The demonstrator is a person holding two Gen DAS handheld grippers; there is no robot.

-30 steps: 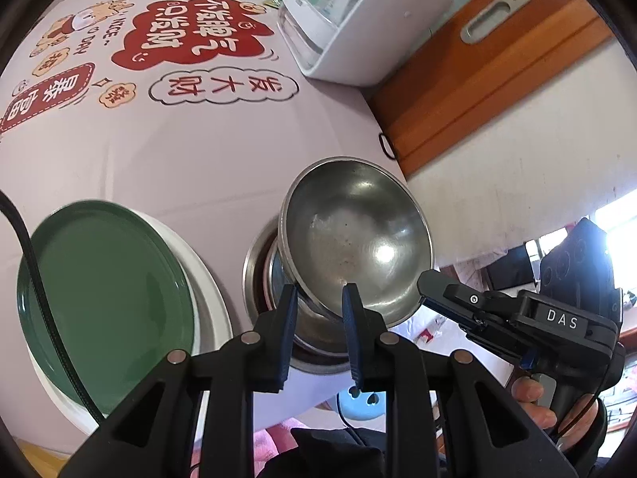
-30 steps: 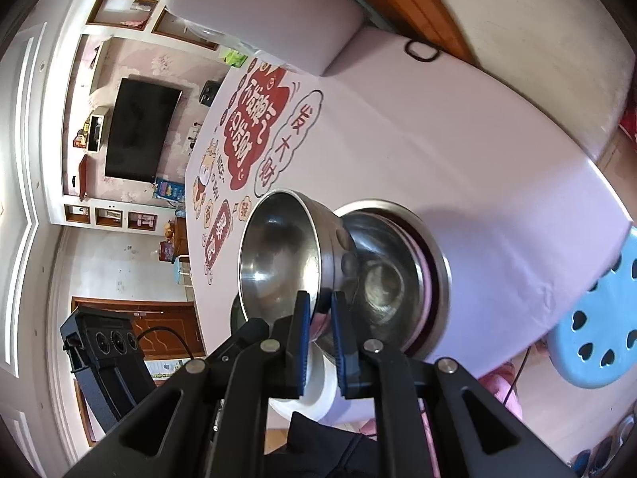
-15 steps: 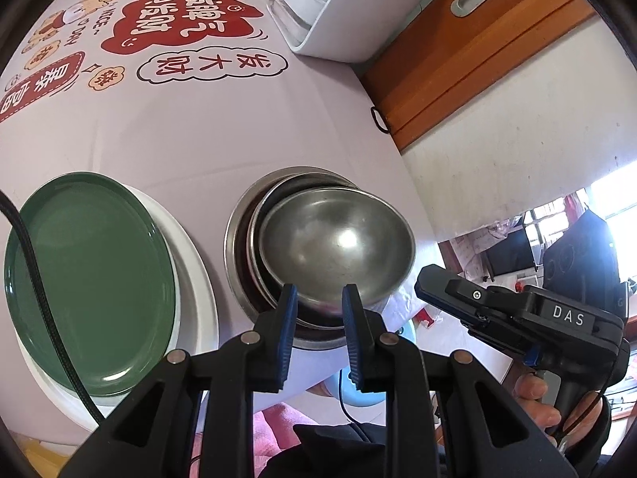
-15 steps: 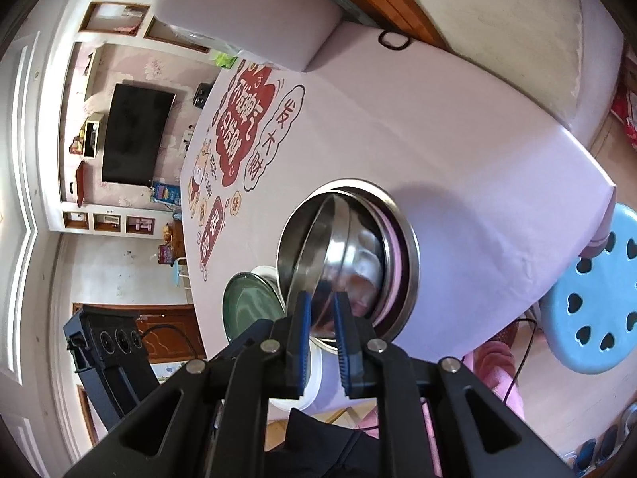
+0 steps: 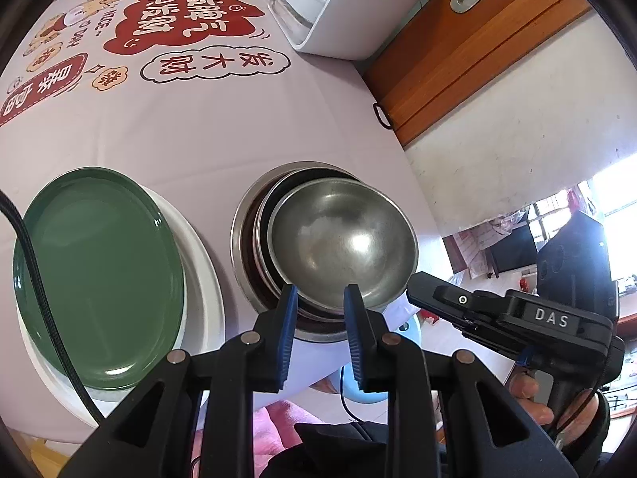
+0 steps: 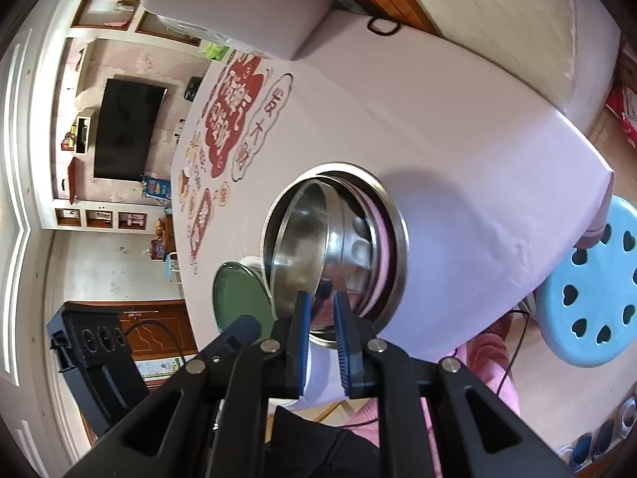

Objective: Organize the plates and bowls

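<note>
A steel bowl (image 5: pixel 342 243) lies tilted inside a stack of larger steel bowls (image 5: pixel 247 215) near the table's front edge. My right gripper (image 6: pixel 320 306) is shut on the near rim of the steel bowl (image 6: pixel 302 239), which runs into the narrow gap between its blue pads. In the left wrist view the right gripper (image 5: pixel 414 279) meets the bowl's right rim. My left gripper (image 5: pixel 320 302) hovers over the bowl's near rim, nearly shut, with nothing pinched. A green plate (image 5: pixel 99 271) rests on a white plate (image 5: pixel 203 279) to the left of the stack.
A white appliance (image 5: pixel 350 4) stands at the table's far side by a wooden door (image 5: pixel 458 40). The pink tablecloth (image 5: pixel 199 127) carries red prints. A blue stool (image 6: pixel 589 286) stands below the table's edge. A black cable (image 5: pixel 40 279) crosses the green plate.
The steel bowl, raised and steeply tilted a second ago, has come down into the stack of bowls. The right gripper stays on its rim. The left gripper keeps its narrow gap.
</note>
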